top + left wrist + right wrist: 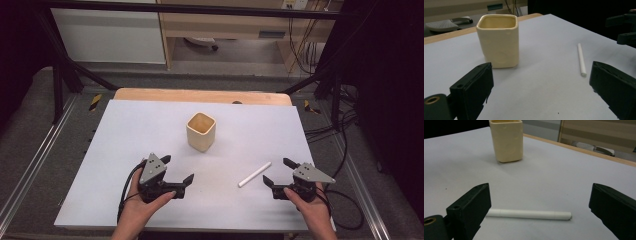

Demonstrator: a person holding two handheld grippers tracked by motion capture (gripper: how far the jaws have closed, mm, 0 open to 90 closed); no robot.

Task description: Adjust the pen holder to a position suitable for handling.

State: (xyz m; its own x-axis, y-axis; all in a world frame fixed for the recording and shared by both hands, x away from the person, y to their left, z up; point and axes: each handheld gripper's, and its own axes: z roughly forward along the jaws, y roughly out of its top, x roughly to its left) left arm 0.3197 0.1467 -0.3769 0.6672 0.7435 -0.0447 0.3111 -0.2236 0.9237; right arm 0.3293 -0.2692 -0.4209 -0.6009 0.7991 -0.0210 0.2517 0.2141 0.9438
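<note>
- Seeing left gripper near the table's front, jaws spread, holding nothing.
- We see right gripper likewise gaping, just beside the white stick.
- Cream cup upright mid-table.

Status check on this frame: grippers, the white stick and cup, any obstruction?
Left gripper open, empty, low over the table. Right gripper open, empty, beside the white stick. Stick flat on the white sheet; cream cup upright, apart. Nothing between.

Cup and stick on the table
Cream square cup upright mid-table; white stick lies flat, well apart, toward the near right corner.
</note>
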